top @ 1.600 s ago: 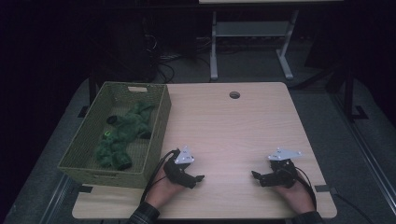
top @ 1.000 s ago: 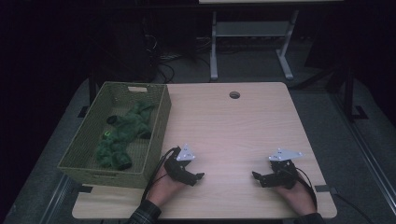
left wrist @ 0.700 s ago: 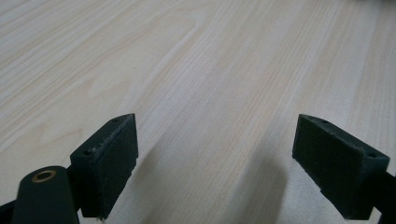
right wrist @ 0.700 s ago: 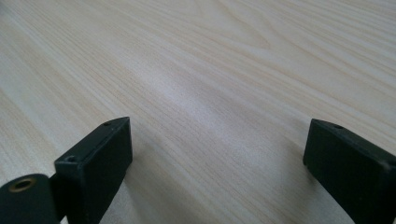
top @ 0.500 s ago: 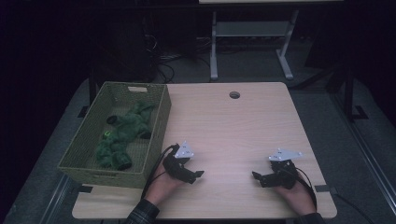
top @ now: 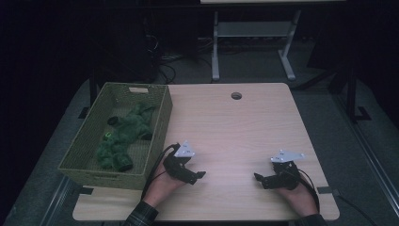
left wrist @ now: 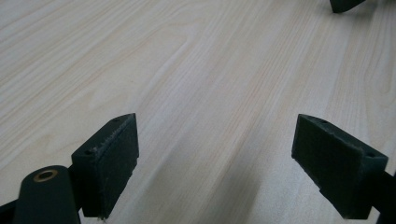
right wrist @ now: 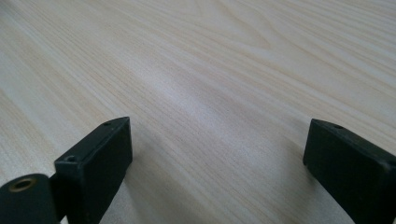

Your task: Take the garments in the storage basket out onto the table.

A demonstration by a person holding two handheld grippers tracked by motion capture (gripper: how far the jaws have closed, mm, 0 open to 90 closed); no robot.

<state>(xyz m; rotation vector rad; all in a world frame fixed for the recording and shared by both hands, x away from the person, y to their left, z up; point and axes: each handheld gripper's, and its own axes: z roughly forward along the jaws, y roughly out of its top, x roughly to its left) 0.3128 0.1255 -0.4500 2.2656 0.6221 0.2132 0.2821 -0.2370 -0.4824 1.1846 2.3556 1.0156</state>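
Grippers: left gripper (top: 197,175) and right gripper (top: 258,177) both rest low over the near part of the table (top: 235,122), well apart, each in a hand; tips point toward one another.
Jaw state: left gripper view and right gripper view show each pair spread wide, bare wood between them, nothing held.
Work thing: green plush toy (top: 123,136) lies inside the woven basket (top: 159,123) at the table's left edge, sprawled lengthwise along the bottom; nearest to the left gripper, with the basket wall between.
Risk 1: reaching in from the side, the left gripper likely catches the basket rim and shoves or tips the light basket; cause is the tall wall just beside the hand.
Risk 2: plush is soft and limp; a shallow pinch may take only pile or a limb, so the body dangles and slips out.
Risk 3: cable trailing from the left gripper could snag on the basket corner.
Materials: table is pale wood-grain laminate, smooth, with a round cable hole (top: 236,95) at the far edge; basket is olive wicker, rectangular, with open weave; pads (left wrist: 109,163) are black, blocky, finely ribbed.
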